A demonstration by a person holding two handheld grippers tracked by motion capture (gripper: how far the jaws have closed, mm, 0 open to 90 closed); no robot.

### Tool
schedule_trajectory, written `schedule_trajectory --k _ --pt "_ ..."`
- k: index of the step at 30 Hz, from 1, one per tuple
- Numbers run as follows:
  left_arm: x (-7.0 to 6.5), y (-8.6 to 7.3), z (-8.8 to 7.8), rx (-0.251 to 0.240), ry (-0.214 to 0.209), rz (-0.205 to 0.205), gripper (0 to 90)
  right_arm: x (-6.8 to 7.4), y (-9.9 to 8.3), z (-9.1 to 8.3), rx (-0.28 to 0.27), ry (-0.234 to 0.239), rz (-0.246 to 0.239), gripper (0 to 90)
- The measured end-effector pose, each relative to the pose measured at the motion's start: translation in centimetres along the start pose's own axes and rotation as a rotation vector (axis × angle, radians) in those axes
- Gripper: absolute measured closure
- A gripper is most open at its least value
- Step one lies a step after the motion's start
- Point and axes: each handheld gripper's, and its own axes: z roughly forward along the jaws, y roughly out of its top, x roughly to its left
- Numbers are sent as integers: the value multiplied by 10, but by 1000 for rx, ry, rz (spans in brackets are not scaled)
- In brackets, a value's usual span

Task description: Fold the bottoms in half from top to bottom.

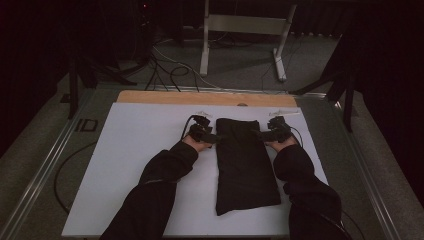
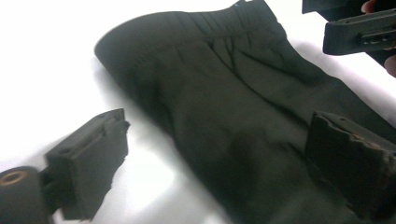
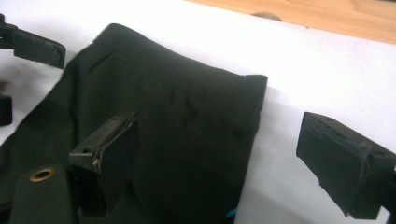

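Note:
A black folded garment (image 1: 245, 165) with an elastic waistband at its far end lies lengthwise on the white board (image 1: 125, 165). My left gripper (image 1: 216, 137) sits at the garment's left edge near the waistband. In the left gripper view it (image 2: 219, 154) is open, with one jaw over the bare board and the other over the cloth (image 2: 224, 93). My right gripper (image 1: 261, 134) is at the opposite edge. It (image 3: 229, 149) also stands open astride that edge of the garment (image 3: 177, 121). Neither pair of pads presses the fabric.
A wooden strip (image 1: 200, 97) runs along the board's far edge. Beyond it stand a grey metal frame (image 1: 240, 25) and loose cables (image 1: 170, 70) on the floor. Metal rails (image 1: 45, 165) border the table at both sides. Bare board lies left of the garment.

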Motion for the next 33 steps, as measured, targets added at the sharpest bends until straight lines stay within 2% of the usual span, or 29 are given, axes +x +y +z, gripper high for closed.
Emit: schedule_trajectory --k 4,6,9,12,15,18,20,21,24,25,28,31,33 --pt "5 1 4 17 31 11 152 -4 -2 6 18 -1 0 143" --pt "7 2 5 18 42 32 177 -6 -4 8 21 -2 7 155" --pt "9 4 7 23 44 20 205 -9 -6 12 35 -9 -1 165" --pt "10 6 10 30 53 29 233 -12 -7 17 47 -25 4 175" --pt "10 10 13 29 55 14 287 -13 -9 22 61 -26 23 183" --pt "6 11 17 39 50 32 337 -15 -10 27 74 -30 24 199" --pt "5 12 19 38 47 17 375 -16 -10 29 75 -36 31 210" --pt "4 12 19 43 64 26 416 -16 -10 29 72 -37 31 221" --pt "2 12 19 54 101 63 512 -15 -10 30 65 -38 34 282" --pt "2 11 19 49 103 51 543 -15 -10 30 63 -39 25 291" --pt "2 11 19 55 102 45 619 -9 -10 32 63 -30 -11 370" --pt "1 11 19 66 83 52 703 -6 -7 33 68 7 -4 468" --pt "1 10 19 70 72 51 736 -5 -7 33 73 1 -31 517"
